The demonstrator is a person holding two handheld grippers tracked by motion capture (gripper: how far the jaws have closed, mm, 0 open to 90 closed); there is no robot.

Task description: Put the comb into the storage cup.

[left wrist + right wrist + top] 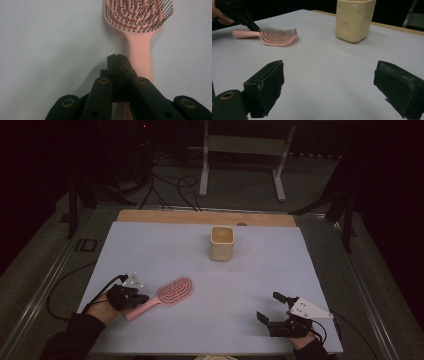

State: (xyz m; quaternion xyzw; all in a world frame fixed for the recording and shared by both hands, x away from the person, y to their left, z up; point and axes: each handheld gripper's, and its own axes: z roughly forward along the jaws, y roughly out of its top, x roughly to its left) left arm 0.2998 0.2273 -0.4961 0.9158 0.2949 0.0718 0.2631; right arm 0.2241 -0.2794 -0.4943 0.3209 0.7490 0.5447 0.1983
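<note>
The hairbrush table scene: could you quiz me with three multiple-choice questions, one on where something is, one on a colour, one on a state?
1. Where does the brush lie?
A. in the cup
B. flat on the table, by the left gripper
C. under the right gripper

2. What colour is the cup?
A. pale yellow
B. blue
C. black

3. How do the right gripper's jaws stand?
A. closed on the brush
B. closed empty
C. wide open, empty

Answers:
1 B: the high view shows it on the table with its handle beside the left gripper.
2 A: its walls look cream-yellow.
3 C: the right gripper view shows the jaws far apart with bare table between them.
</note>
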